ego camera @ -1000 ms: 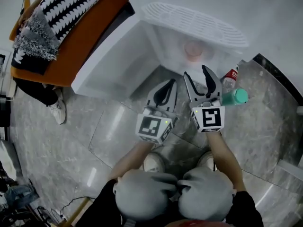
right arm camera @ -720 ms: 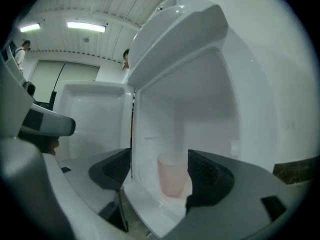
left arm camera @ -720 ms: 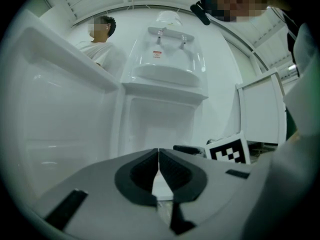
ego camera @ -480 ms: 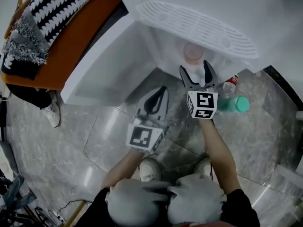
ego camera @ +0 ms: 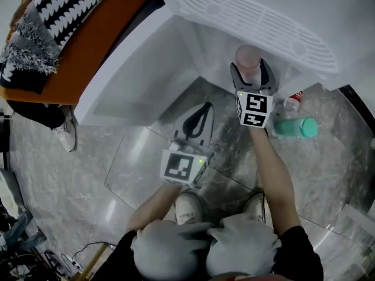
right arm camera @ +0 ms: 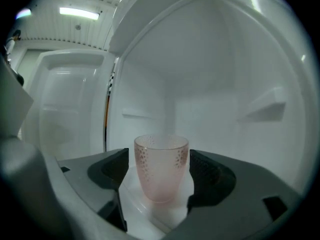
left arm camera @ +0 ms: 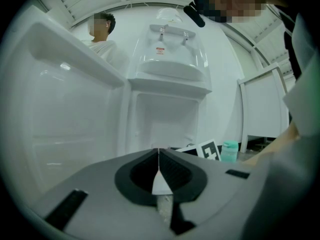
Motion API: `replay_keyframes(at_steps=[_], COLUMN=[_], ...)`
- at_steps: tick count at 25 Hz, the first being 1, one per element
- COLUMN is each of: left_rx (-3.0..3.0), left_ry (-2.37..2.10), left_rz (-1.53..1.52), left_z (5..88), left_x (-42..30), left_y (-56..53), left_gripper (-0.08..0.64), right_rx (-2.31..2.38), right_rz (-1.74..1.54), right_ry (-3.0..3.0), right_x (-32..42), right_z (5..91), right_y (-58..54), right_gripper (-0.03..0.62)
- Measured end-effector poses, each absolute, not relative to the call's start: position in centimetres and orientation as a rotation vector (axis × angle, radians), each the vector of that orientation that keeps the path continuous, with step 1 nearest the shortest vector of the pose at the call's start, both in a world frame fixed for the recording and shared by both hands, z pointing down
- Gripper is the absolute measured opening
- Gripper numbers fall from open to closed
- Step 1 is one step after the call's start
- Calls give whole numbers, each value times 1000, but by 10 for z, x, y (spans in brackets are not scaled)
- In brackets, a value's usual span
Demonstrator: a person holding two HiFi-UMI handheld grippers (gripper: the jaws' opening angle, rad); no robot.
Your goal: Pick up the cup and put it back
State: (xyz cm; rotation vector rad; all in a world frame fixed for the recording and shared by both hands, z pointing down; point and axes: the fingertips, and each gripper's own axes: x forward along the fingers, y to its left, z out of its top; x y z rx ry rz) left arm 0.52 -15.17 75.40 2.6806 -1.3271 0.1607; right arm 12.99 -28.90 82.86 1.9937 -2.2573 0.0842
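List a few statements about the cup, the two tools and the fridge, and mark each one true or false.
The cup stands upright inside the fridge. True.
The right tool has its jaws pressed together. False: they have just been opening and stand apart, with the cup between them.
The left tool holds the green bottle. False: it is shut and empty; the bottle is on the floor.
The fridge door is open. True.
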Motion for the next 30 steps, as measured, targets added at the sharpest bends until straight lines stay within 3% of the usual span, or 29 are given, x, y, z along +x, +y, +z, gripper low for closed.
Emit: replay_keyframes(at_steps=[12, 30], left_rx=[2710, 2779], left_ry=[-1349, -1372], left_rz=[192, 208], left_z=[757, 733], left_x=[-3, 4], left_y=[-145, -137], left_gripper=[14, 14], right_rx=[1982, 1739], right_rz=[121, 158], right_ry=[-2212, -2581], right_x=[131, 80], right_z=[831, 734], right_y=[-300, -155], right_gripper=[368, 368])
